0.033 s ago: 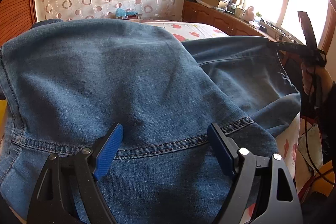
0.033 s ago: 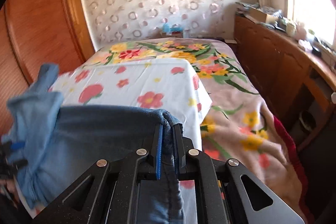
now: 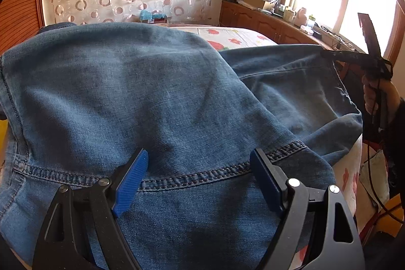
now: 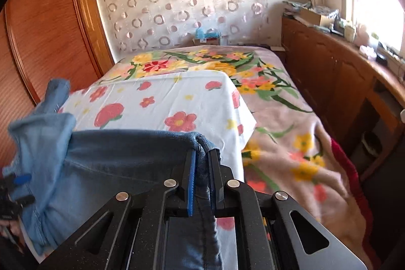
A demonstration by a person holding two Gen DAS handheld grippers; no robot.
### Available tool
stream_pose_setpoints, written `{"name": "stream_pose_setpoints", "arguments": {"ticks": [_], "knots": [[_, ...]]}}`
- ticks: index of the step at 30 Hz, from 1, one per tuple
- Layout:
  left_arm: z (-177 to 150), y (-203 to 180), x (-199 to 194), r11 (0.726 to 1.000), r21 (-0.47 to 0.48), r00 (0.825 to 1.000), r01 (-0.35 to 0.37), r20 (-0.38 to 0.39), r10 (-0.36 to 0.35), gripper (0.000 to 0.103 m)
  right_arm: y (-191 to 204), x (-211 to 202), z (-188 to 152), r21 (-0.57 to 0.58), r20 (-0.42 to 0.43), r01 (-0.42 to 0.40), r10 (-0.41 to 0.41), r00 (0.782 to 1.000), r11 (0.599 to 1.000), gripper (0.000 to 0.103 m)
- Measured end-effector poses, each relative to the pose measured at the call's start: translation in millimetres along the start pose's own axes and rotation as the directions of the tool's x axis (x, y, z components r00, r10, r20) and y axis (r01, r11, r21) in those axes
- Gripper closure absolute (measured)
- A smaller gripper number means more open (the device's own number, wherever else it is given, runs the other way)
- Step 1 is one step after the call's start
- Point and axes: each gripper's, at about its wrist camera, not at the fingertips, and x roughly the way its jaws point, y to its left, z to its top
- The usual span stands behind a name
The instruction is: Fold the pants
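In the left wrist view, the left gripper [image 3: 198, 176] sits at the bottom of the frame with its blue pads [image 3: 130, 180] spread wide, hovering over a stitched seam of the pants [image 3: 131, 98], gripping nothing. The denim fills the middle of that frame, draped over the bed [image 3: 238, 36]. At the right edge, the right gripper [image 3: 354, 57] is held up in the person's hand [image 3: 374, 92]. In the right wrist view, its jaws are pinched on a bunched denim edge at lower centre, above the floral sheet [image 4: 162, 98].
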Motion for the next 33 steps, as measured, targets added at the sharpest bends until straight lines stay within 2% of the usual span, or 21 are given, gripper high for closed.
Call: {"name": "stream_pose_setpoints", "arguments": {"ticks": [2,4,6,8,10,13,19,22,30,33], "knots": [[-1,2,1,1.0,0.0,1.0,0.0,0.005,0.0,0.02,1,6,-4,-0.018,-0.014,0.033,-0.033,0.999,0.999,0.091],[-1,3,2,1.0,-0.005,1.0,0.002,0.007,-0.002,0.02,1,6,-9,-0.023,-0.029,0.062,-0.063,0.998,0.998,0.068],[-2,3,2,1.0,-0.003,1.0,0.0,0.009,0.0,0.02,1,-1,-18,-0.023,-0.037,0.057,-0.058,0.998,0.998,0.055],[-2,3,2,1.0,-0.001,1.0,-0.002,0.012,0.002,0.02,0,-13,-30,-0.036,-0.032,0.058,-0.059,0.998,0.998,0.054],[-3,3,2,1.0,-0.002,1.0,-0.002,0.016,0.002,0.02,15,-28,-36,-0.047,-0.04,0.063,-0.065,0.997,0.997,0.054],[-3,2,2,1.0,0.001,1.0,-0.006,0.018,0.006,0.019,16,-51,-59,-0.048,-0.048,0.04,-0.043,0.998,0.998,0.054],[-2,1,4,1.0,0.008,1.0,-0.016,0.017,0.016,0.018,17,-81,-90,-0.03,-0.056,0.052,-0.053,0.997,0.998,0.052],[0,1,4,1.0,0.01,1.0,-0.017,0.012,0.017,0.018,15,-86,-99,-0.007,-0.058,0.054,-0.054,0.997,0.999,0.048],[0,2,3,1.0,0.012,1.0,-0.021,0.008,0.021,0.018,10,-84,-108,0.021,-0.074,0.051,-0.049,0.996,0.998,0.048],[2,1,-4,0.999,0.005,0.999,-0.035,0.033,0.035,0.018,11,-83,-109,0.022,-0.08,0.048,-0.047,0.996,0.999,0.048]]}}
